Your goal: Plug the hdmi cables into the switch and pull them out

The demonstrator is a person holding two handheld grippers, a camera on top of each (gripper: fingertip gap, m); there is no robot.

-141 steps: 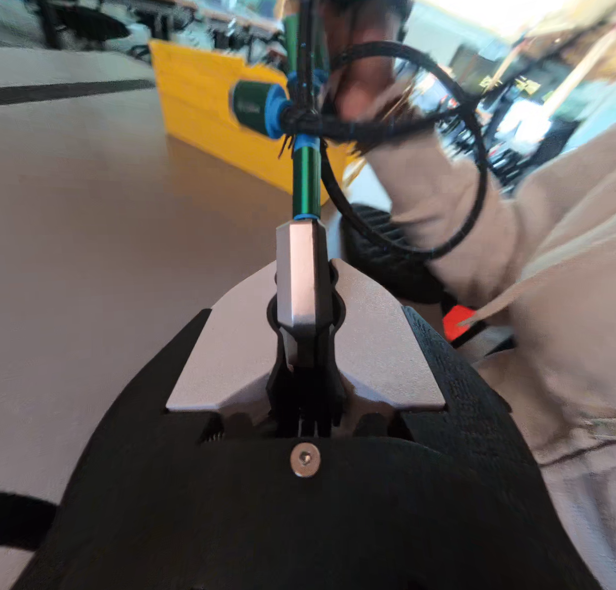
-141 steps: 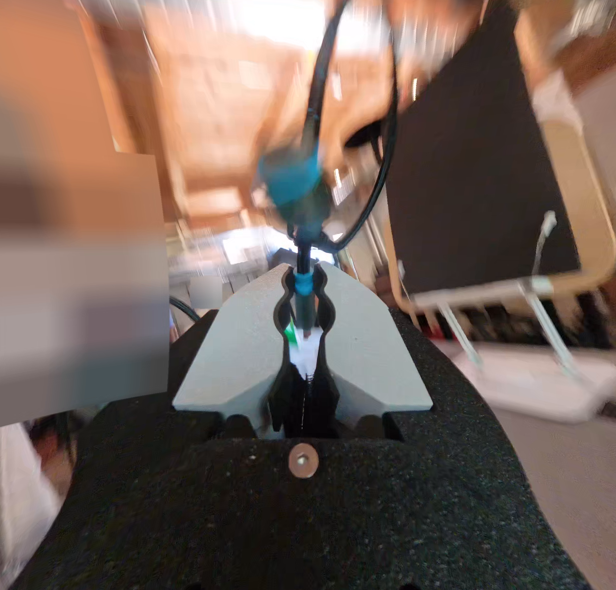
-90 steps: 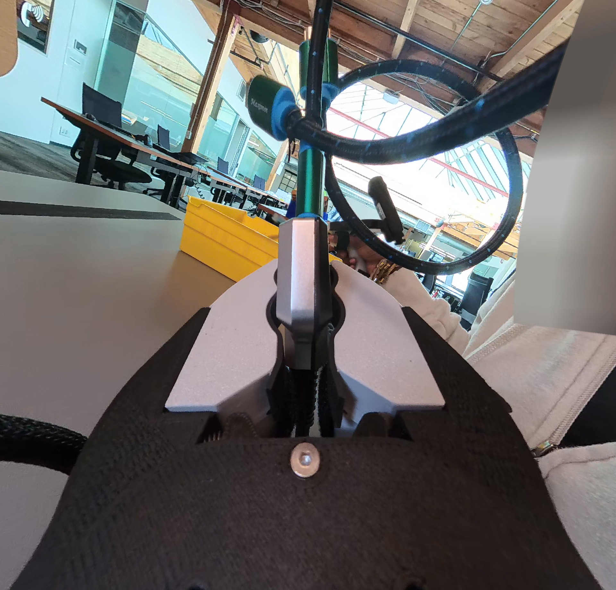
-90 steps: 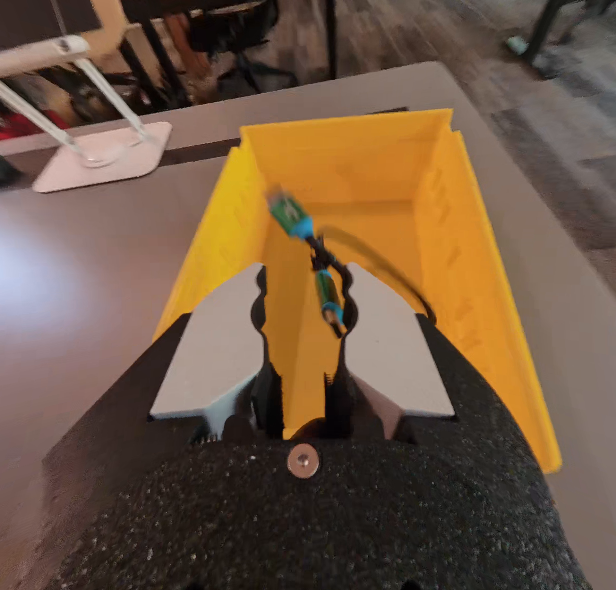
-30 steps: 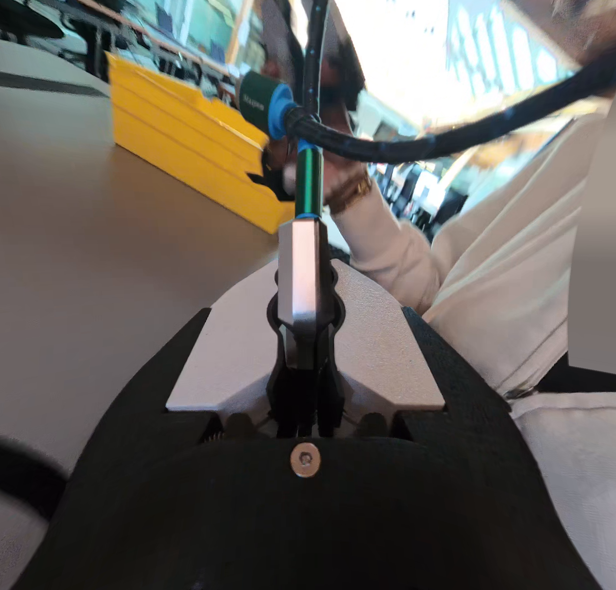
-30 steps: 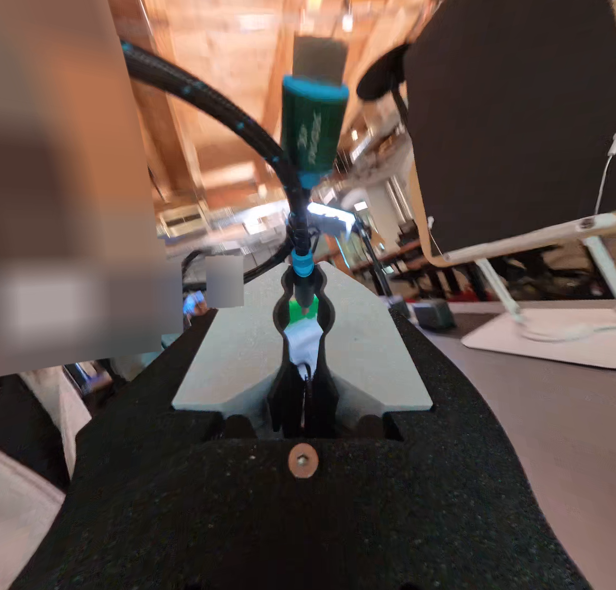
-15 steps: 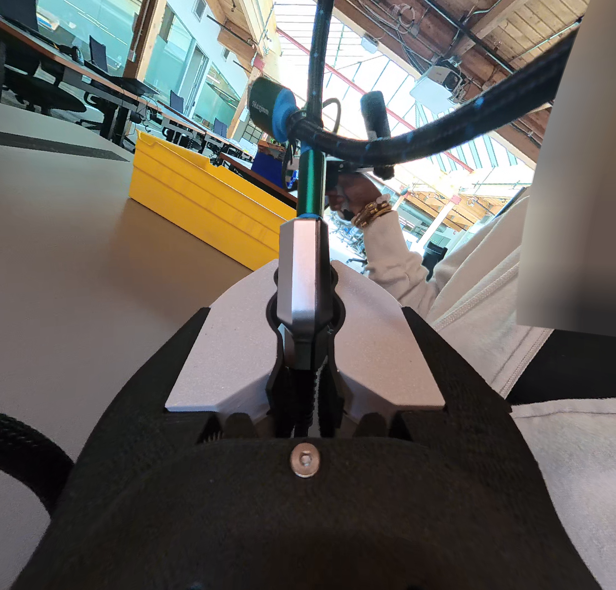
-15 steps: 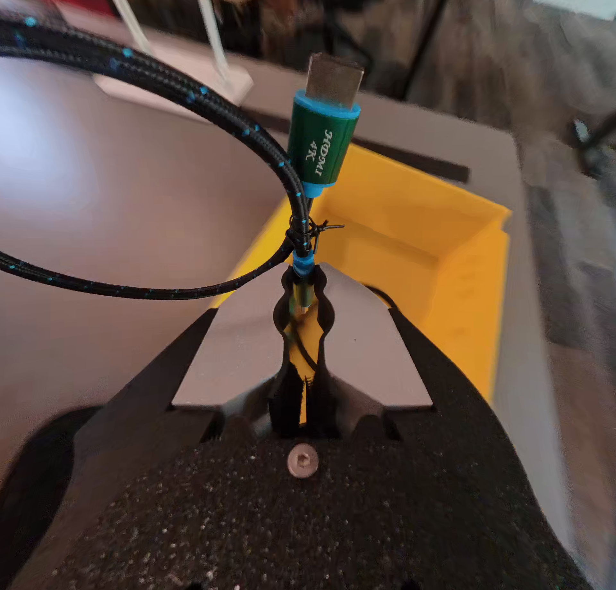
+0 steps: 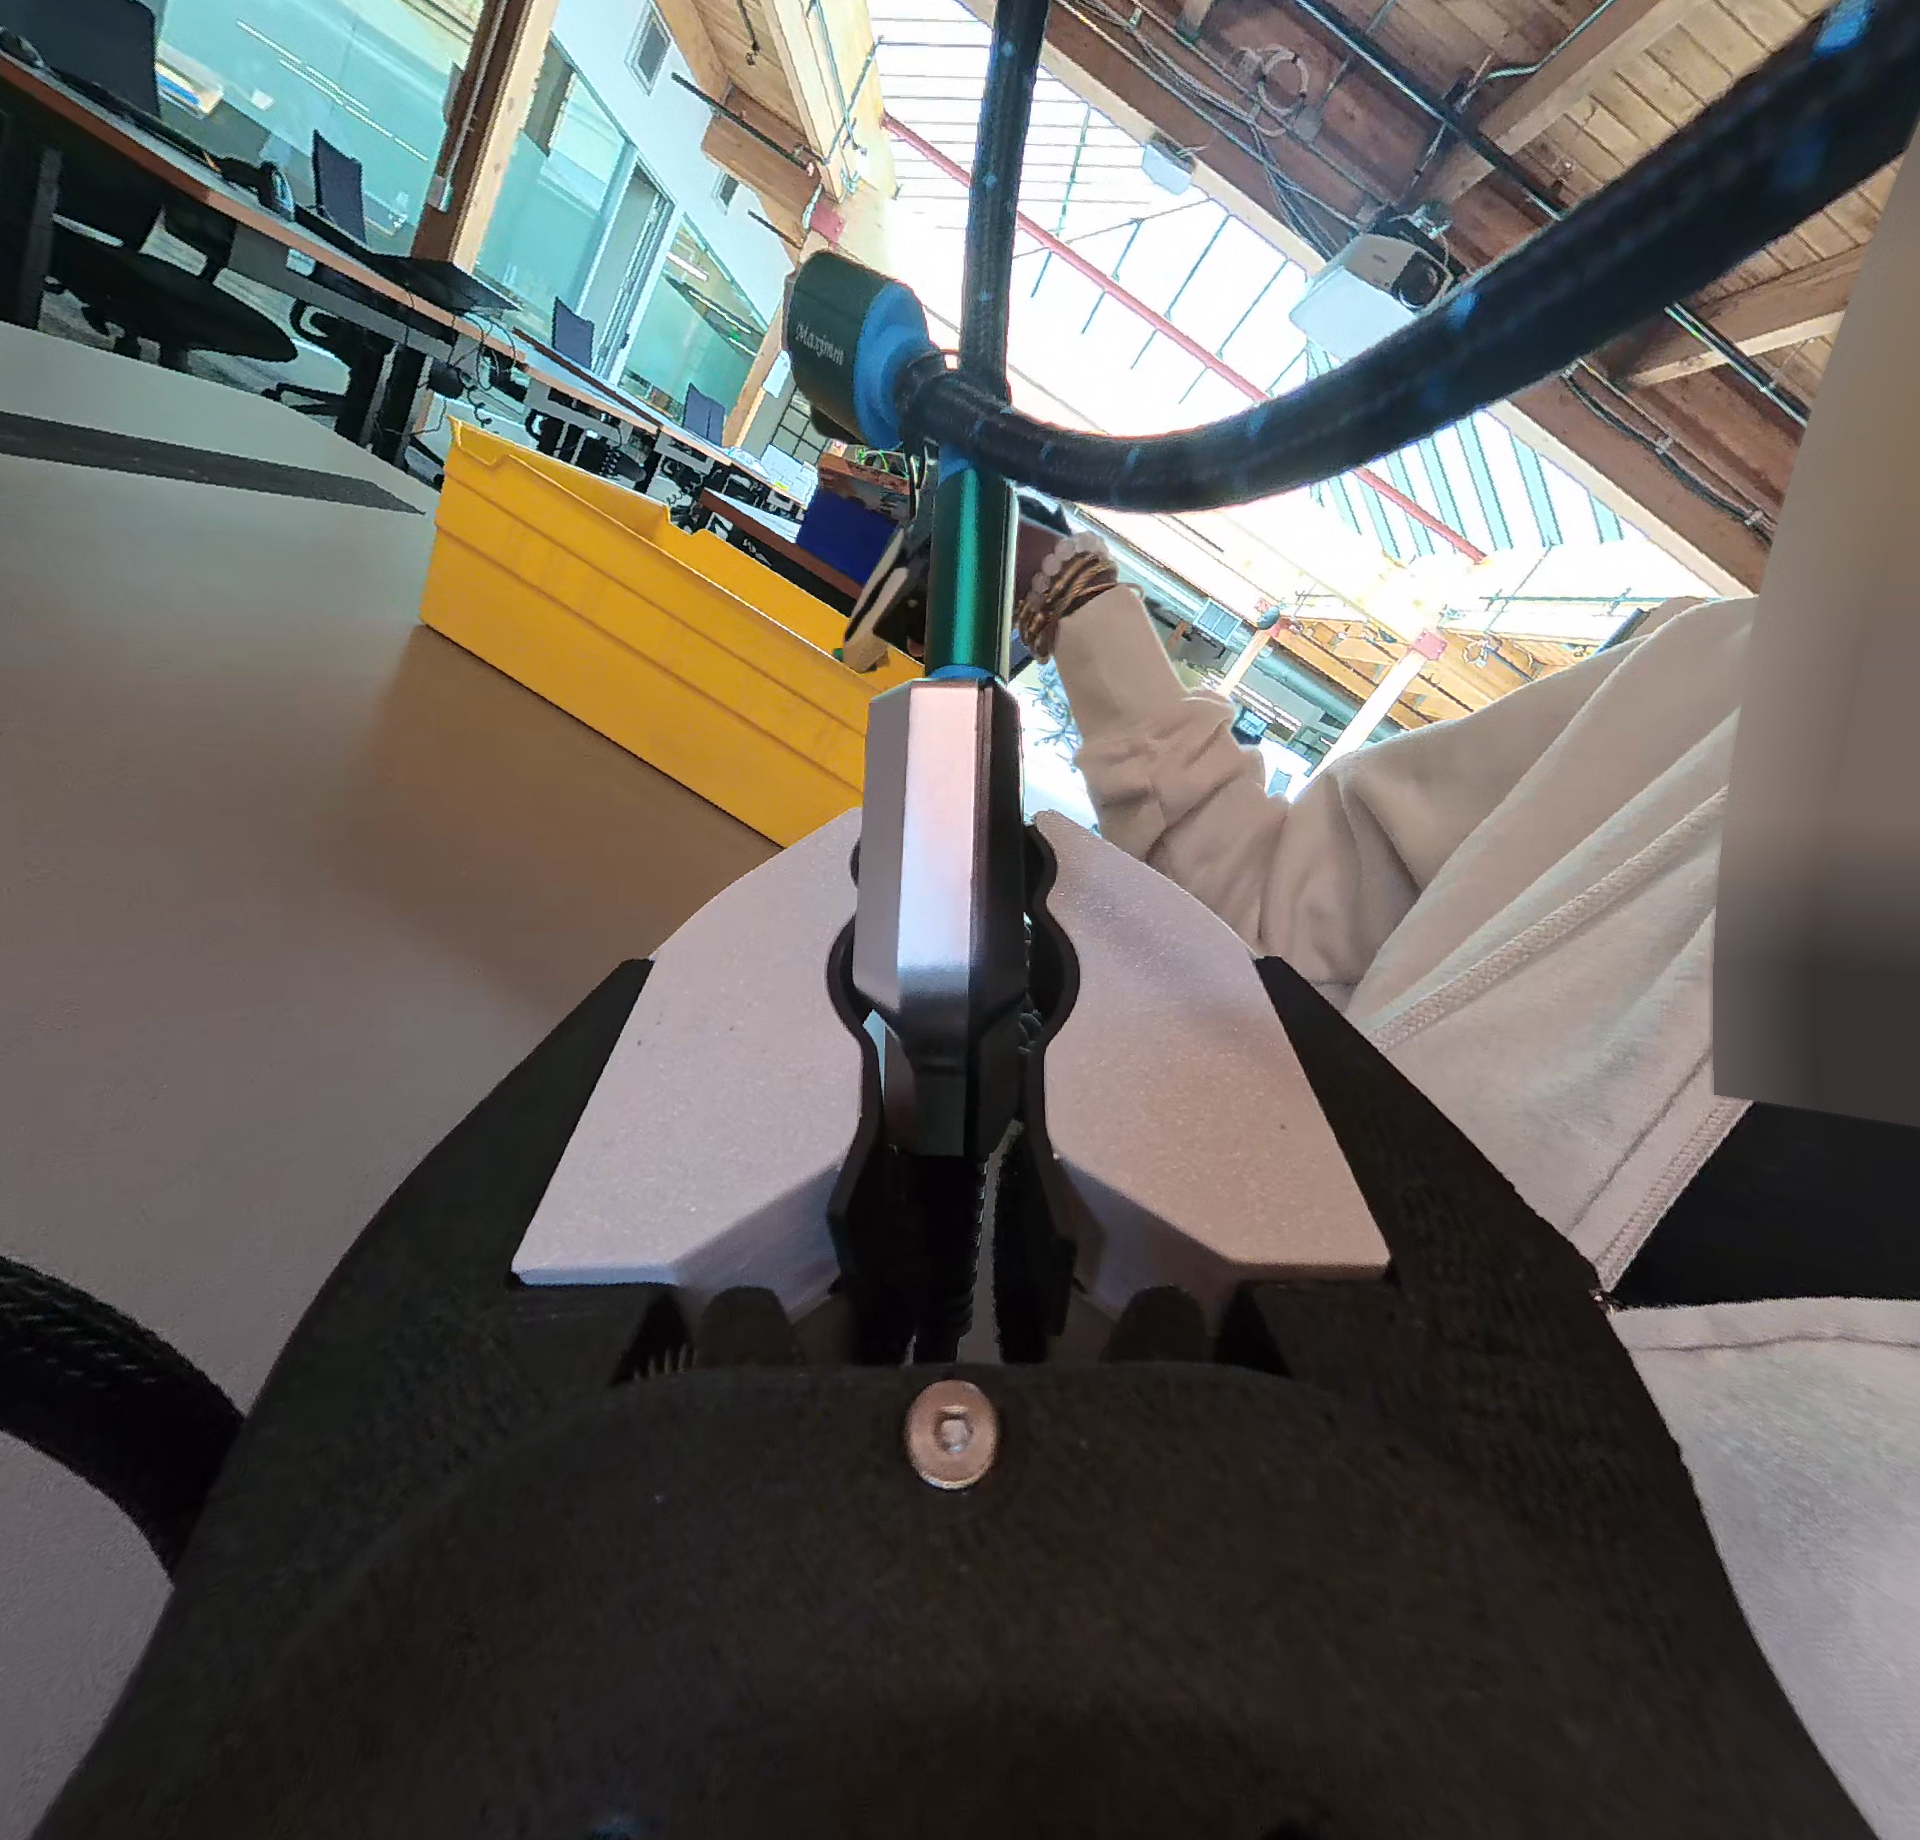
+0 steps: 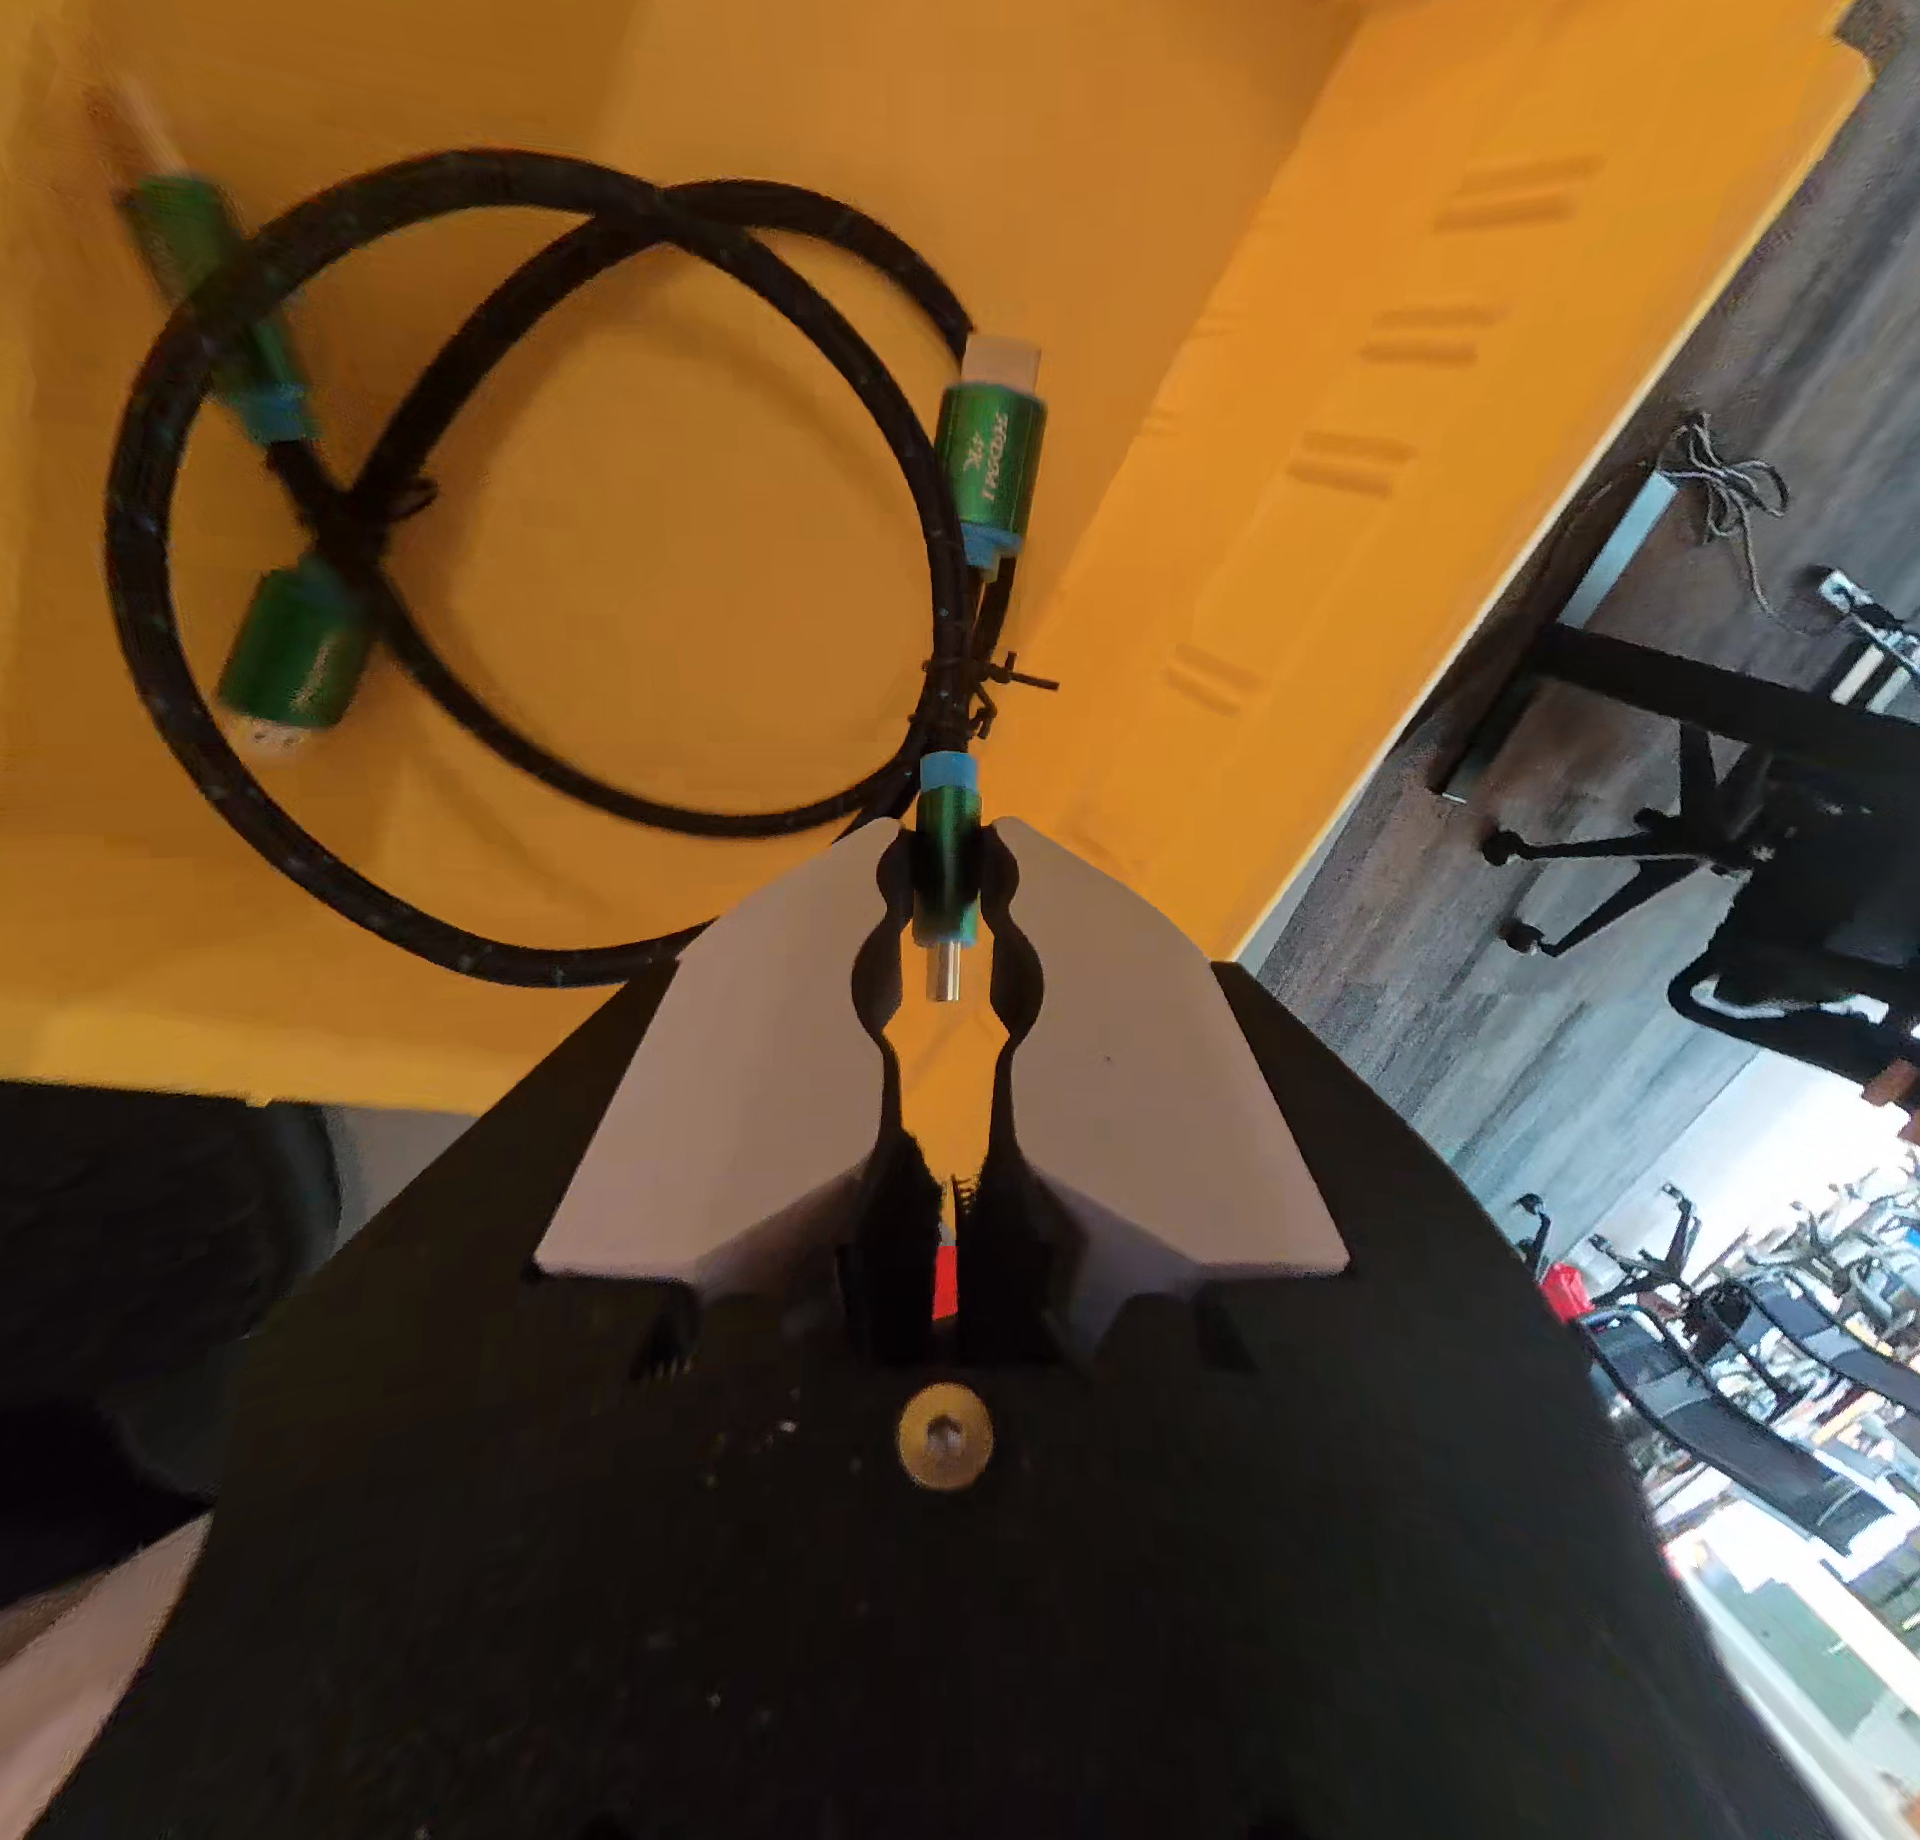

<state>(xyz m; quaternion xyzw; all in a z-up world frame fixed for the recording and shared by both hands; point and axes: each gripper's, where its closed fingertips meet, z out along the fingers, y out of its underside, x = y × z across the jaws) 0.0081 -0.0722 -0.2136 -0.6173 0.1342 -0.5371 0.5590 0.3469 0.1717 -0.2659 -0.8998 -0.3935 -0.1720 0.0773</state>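
Observation:
In the left wrist view my left gripper [image 9: 940, 845] is shut on a silver hdmi switch [image 9: 930, 907], held upright above the table. A green plug [image 9: 966, 585] sits in the switch's top end, and its black braided cable [image 9: 1351, 408] loops past a second green plug [image 9: 842, 336]. In the right wrist view my right gripper [image 10: 948, 834] hangs over the yellow bin [image 10: 1351, 232]. Its jaws stand slightly apart around a green plug [image 10: 948, 855] of a tied cable, whose other plug [image 10: 992, 460] rests in the bin. Another coiled cable [image 10: 291, 647] lies in the bin at left.
The yellow bin [image 9: 623, 595] stands on the brown table [image 9: 260, 855] ahead of the left gripper. A person's cream sleeve [image 9: 1455, 855] and a hand with bracelets [image 9: 1070, 585] reach over the bin. Office chairs and a wood floor [image 10: 1558, 803] lie beyond the table edge.
My right gripper has swung down over the bin and lowered its cable inside. Its jaws have parted a little around the plug. The left gripper still holds the switch, hardly moved.

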